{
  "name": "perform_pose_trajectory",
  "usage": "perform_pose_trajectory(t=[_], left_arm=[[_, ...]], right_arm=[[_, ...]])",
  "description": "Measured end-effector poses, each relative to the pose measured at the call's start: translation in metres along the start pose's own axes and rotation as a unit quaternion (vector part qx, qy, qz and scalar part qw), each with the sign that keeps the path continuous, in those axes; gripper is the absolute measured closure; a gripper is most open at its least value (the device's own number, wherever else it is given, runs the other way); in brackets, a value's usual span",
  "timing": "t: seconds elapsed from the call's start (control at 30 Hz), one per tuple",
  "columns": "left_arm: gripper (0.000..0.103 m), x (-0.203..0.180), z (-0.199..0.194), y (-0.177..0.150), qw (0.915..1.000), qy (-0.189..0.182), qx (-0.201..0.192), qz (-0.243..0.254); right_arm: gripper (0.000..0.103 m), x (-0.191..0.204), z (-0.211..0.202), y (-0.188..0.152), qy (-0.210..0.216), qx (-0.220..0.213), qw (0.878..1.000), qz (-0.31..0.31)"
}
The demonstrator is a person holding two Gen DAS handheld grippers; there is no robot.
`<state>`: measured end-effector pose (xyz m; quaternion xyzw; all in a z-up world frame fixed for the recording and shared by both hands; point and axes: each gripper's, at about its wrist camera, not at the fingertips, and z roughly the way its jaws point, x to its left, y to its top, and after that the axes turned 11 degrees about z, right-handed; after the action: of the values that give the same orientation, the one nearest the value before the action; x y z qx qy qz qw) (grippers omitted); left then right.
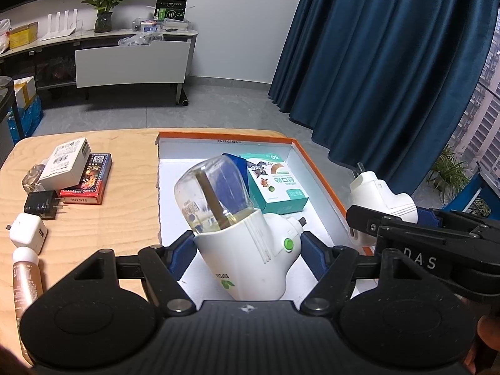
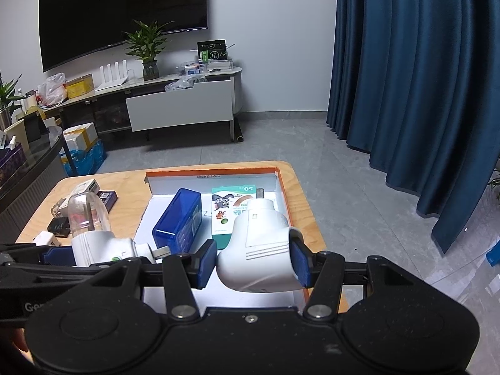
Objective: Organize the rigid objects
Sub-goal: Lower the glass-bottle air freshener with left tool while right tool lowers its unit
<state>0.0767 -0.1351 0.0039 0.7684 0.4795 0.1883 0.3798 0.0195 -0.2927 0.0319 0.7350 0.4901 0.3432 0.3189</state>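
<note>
Box (image 1: 315, 168) holds blue case (image 2: 178, 218), green carton (image 1: 276, 184). Left gripper (image 1: 247, 247) clamps bottle plug-in (image 1: 237, 234), right gripper (image 2: 253, 259) clamps white plug-in (image 2: 262, 247). Chargers (image 1: 28, 234), boxes (image 1: 67, 164) left on table (image 1: 125, 193).

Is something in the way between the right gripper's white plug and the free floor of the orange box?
Nothing visible. The plug hangs over bare box floor; the green carton lies farther back.
</note>
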Motion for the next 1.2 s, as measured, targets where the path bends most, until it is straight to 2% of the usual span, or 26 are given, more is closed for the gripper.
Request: perform_pose_trajectory(t=[1.2], left_arm=[[0.029,0.0006,-0.0009,-0.0056,1.0000,0.001,0.006,-0.004]], right_arm=[[0.041,-0.0021,0.0039,-0.0033,0.004,0.005,1.000,-0.001]])
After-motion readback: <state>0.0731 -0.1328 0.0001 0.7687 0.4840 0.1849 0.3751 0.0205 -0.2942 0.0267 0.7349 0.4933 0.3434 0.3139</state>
